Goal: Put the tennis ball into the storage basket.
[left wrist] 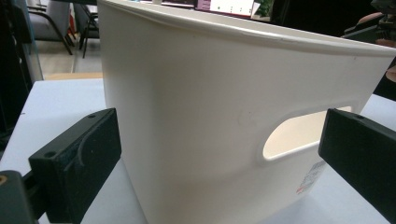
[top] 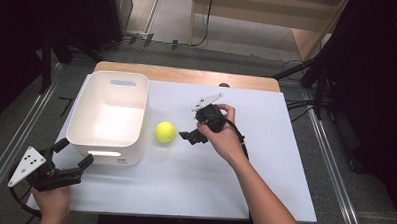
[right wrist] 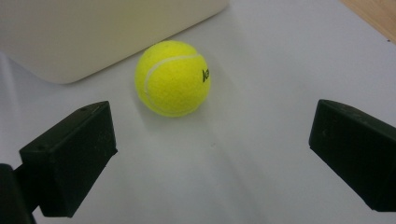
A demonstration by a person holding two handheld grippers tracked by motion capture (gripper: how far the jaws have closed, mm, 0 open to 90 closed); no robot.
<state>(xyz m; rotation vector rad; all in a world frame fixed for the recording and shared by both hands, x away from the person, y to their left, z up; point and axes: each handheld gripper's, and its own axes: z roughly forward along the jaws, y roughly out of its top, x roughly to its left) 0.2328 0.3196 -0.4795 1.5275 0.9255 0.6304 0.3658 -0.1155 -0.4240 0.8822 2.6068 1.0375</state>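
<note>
A yellow tennis ball (top: 165, 132) (right wrist: 173, 77) lies on the white table top (top: 265, 159), just right of a white plastic bin (top: 109, 114). My right gripper (top: 190, 124) (right wrist: 210, 154) hovers a little to the ball's right, open, jaws wide apart and pointing at the ball without touching it. My left gripper (top: 75, 153) (left wrist: 219, 154) is open at the table's front left, its jaws facing the bin's near wall (left wrist: 210, 93) and its handle slot (left wrist: 303, 135), with nothing between them.
The bin looks empty inside, and its rounded corner (right wrist: 93, 32) stands just behind the ball. A wooden table edge (top: 188, 74) runs along the back. Metal rails (top: 15, 135) flank the table on the floor.
</note>
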